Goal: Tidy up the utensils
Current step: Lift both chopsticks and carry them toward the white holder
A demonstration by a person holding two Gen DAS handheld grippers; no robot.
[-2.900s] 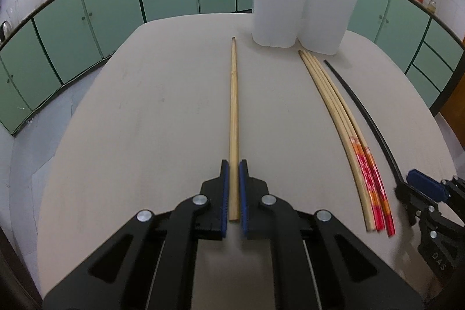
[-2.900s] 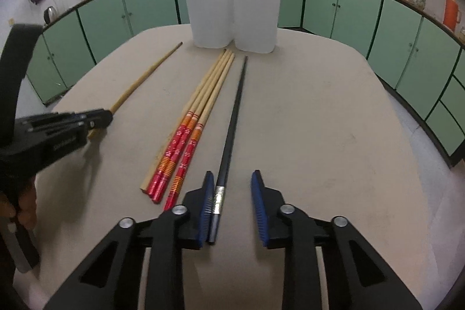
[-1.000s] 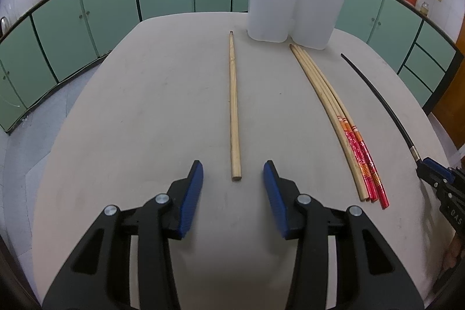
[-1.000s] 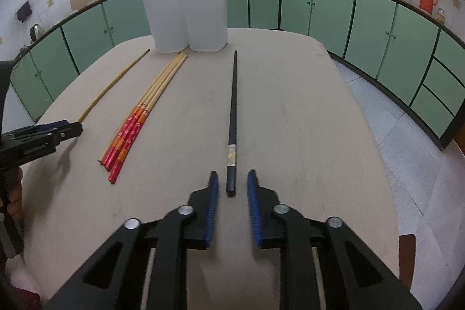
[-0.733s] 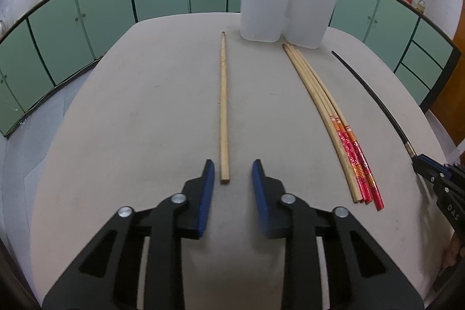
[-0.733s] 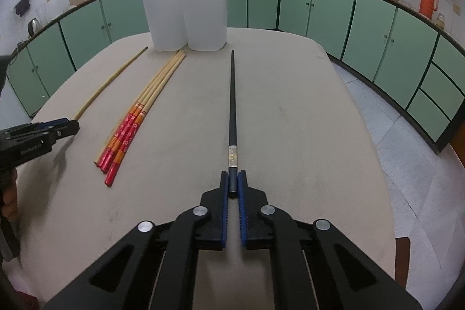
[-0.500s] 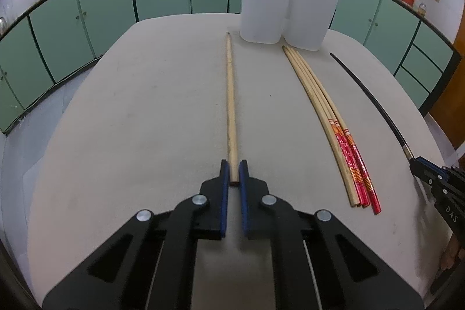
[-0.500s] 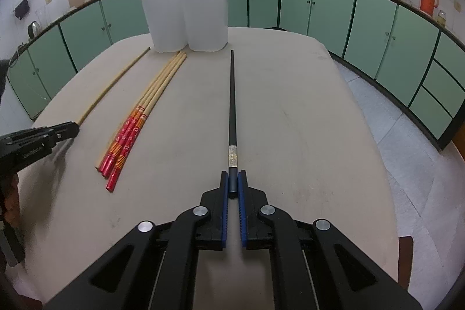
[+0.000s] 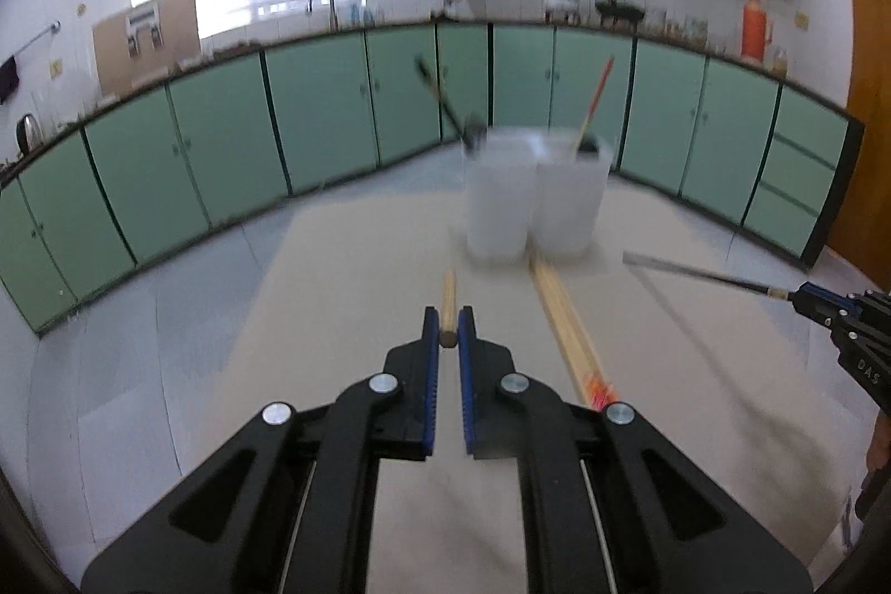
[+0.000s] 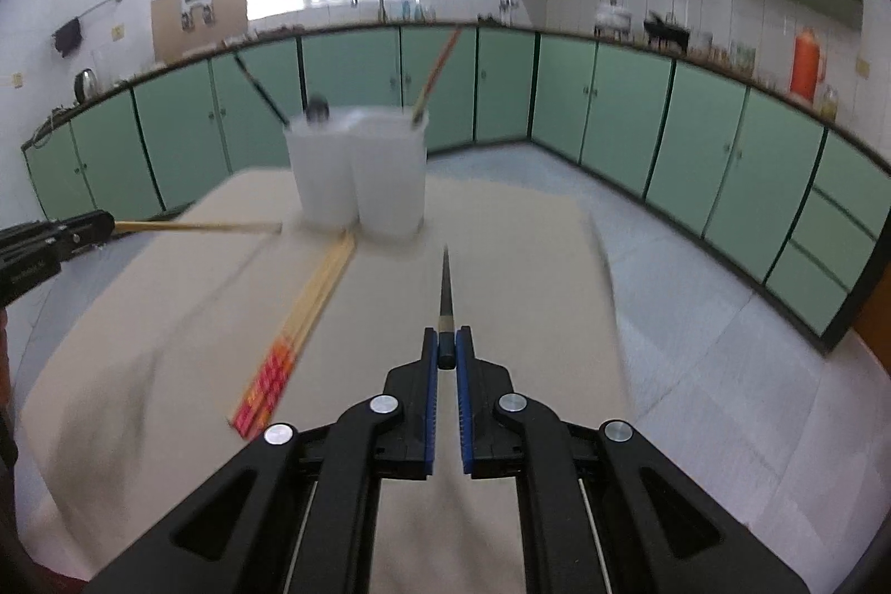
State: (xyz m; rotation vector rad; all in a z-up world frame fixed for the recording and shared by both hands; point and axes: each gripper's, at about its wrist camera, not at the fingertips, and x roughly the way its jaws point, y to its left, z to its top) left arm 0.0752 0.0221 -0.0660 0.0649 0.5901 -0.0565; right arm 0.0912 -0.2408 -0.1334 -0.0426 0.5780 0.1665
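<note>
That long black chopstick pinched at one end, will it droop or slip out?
Probably stiff: the black chopstick juts straight out from the right tongs with no sag. It looks thin, so likely light. Held only at its very end, it may pivot or slip if bumped against the white holder.

My left stick (image 9: 449, 292) looks like bare matt wood; my right one (image 10: 444, 285) is glossy black; the cups (image 10: 356, 171) are frosted white plastic.

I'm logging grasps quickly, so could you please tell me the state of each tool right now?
Left tool: closed on the plain wooden chopstick.
Right tool: closed on the black chopstick.
</note>
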